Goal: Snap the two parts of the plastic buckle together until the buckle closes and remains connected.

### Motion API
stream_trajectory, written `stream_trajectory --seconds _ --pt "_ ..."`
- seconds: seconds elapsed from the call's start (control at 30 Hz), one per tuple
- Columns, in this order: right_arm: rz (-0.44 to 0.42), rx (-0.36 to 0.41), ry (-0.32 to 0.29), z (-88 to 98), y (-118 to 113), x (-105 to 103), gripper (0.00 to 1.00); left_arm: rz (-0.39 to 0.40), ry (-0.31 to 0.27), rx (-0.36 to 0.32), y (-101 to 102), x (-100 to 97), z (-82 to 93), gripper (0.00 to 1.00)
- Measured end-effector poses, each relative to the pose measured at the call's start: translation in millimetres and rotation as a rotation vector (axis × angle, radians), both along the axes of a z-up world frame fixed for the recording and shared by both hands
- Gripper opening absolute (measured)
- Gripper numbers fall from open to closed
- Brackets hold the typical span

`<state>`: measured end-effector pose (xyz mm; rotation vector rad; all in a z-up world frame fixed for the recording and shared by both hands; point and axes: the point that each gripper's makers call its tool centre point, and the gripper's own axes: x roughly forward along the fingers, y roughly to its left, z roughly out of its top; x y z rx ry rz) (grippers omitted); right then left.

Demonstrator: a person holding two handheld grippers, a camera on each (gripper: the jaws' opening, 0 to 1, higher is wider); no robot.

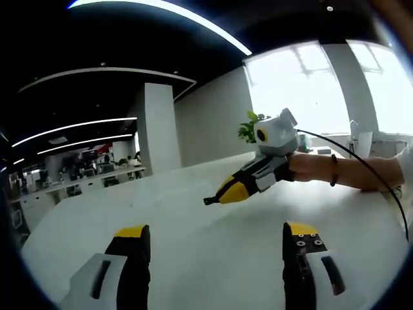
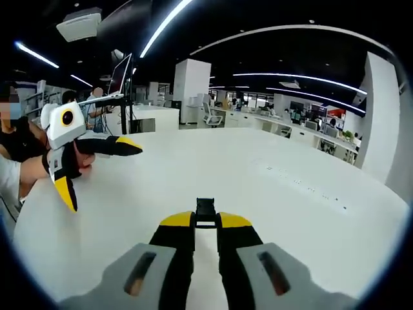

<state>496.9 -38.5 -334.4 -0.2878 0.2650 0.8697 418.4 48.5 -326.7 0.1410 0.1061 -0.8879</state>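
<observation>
A small black buckle part (image 2: 205,210) sticks out between the yellow tips of my right gripper (image 2: 205,221), which is shut on it above the white table (image 2: 290,194). In the left gripper view that same right gripper (image 1: 216,197) comes in from the right, held by a person's arm, with the black buckle part (image 1: 209,201) at its tip. My left gripper (image 1: 216,236) is open wide with nothing between its jaws. From the right gripper view, the left gripper (image 2: 105,177) hangs at the left, jaws spread apart over the table.
The white table (image 1: 213,258) stretches ahead in both views. A laptop on a stand (image 2: 119,81) sits at the table's far left. A potted plant (image 1: 248,128) stands by the windows. A black cable (image 1: 374,177) trails from the right gripper. Office desks lie beyond.
</observation>
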Motion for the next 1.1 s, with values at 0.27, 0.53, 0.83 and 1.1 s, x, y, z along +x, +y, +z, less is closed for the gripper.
stream_trajectory --seconds 0.27,0.53,0.83,1.1 --pt "0.002 -0.003 0.032 -10.8 -2.3 2.4 0.11 -0.001 -0.001 0.002 0.2 1.4 0.4 0.85" --pt "-0.007 -0.001 0.059 -18.9 -6.4 7.6 0.11 -0.001 -0.001 -0.001 0.6 2.3 0.8 0.85" --pt "-0.002 -0.005 0.071 -22.1 -4.3 6.3 0.11 -0.003 -0.004 0.004 -1.9 -7.4 -1.3 0.85" --pt "-0.001 -0.008 0.087 -28.0 -5.5 8.7 0.11 -0.002 -0.003 0.001 -0.4 -1.2 -1.0 0.85"
